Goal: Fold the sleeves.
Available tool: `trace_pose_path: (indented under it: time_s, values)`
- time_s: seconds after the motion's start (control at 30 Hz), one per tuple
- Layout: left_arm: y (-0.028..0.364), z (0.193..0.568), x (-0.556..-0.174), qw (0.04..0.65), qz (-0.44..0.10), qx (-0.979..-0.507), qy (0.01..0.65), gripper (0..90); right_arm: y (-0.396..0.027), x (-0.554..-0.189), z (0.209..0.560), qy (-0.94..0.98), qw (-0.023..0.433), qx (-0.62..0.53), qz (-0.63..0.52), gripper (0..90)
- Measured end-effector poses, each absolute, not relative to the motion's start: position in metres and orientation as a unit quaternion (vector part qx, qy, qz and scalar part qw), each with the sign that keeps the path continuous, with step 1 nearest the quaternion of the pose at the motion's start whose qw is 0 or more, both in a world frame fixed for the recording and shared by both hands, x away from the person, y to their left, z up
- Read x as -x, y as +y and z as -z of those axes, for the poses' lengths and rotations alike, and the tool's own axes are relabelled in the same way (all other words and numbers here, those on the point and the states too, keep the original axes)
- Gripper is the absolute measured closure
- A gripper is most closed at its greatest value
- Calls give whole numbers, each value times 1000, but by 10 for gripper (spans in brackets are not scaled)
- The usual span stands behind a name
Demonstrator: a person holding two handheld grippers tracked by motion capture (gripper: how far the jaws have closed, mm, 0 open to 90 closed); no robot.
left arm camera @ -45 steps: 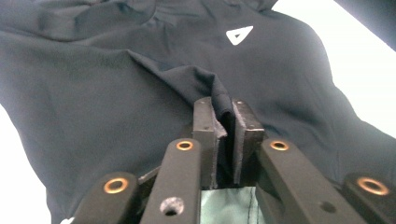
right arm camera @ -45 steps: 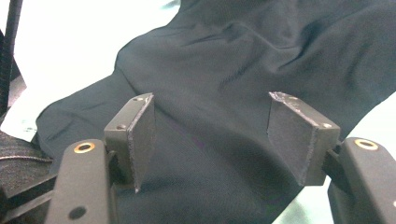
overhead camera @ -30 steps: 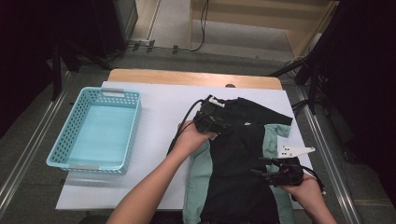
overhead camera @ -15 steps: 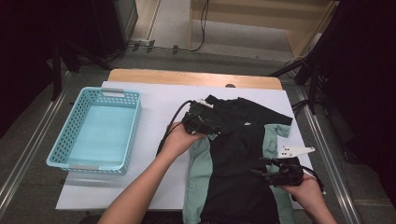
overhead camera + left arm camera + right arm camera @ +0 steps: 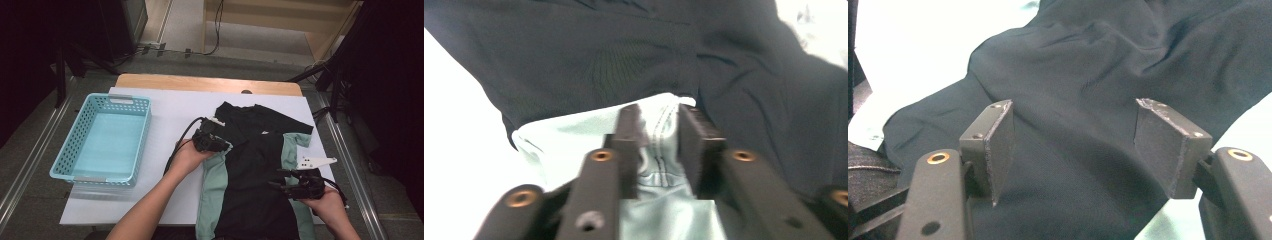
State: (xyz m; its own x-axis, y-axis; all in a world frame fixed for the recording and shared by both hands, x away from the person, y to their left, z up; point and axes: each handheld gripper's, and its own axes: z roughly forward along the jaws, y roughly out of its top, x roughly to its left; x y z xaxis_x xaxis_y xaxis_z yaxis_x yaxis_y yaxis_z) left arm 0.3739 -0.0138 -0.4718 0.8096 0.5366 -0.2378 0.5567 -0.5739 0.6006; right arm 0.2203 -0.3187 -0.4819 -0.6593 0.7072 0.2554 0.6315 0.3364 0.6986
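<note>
- A black and mint green shirt (image 5: pixel 252 175) lies flat on the white table (image 5: pixel 170 112), on the right side and reaching the near edge.
- The left gripper (image 5: pixel 214 141) sits at the shirt's left edge, by the mint green sleeve (image 5: pixel 574 145).
- Its jaws have just been closing, and a fold of mint cloth with a seam is between them (the gap is narrow now).
- The right gripper (image 5: pixel 292 184) rests over the near right part of the shirt.
- Its jaws stand wide apart over the black cloth (image 5: pixel 1088 150) and pinch nothing.
- A light blue basket (image 5: pixel 72 155) sits on the left of the table, well apart from the shirt.
</note>
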Motion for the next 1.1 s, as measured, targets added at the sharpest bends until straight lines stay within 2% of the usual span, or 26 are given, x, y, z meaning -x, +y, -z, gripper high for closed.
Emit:
trace_pose_path:
  time_s: [0.1,0.3,0.4,0.6,0.8,0.9,1.1]
  values:
    - [-14,473,-372,343,21,-887,308,851,-319,-220,482,816,47,-410,-404,315]
    - [-17,458,-363,374,22,-876,303,856,-319,-220,482,818,48,-409,-402,314]
    - [-23,460,-360,370,25,-881,295,850,-318,-221,482,817,47,-411,-402,314]
    - [-26,472,-362,375,38,-877,299,714,-319,-220,481,816,47,-410,-405,314]
    - [-19,461,-357,391,43,-874,286,443,-321,-220,480,812,46,-414,-409,314]
    - [-15,454,-353,397,35,-874,277,390,-320,-220,480,812,48,-413,-410,314]
    - [-3,443,-348,401,32,-873,276,370,-321,-220,479,810,45,-416,-411,313]
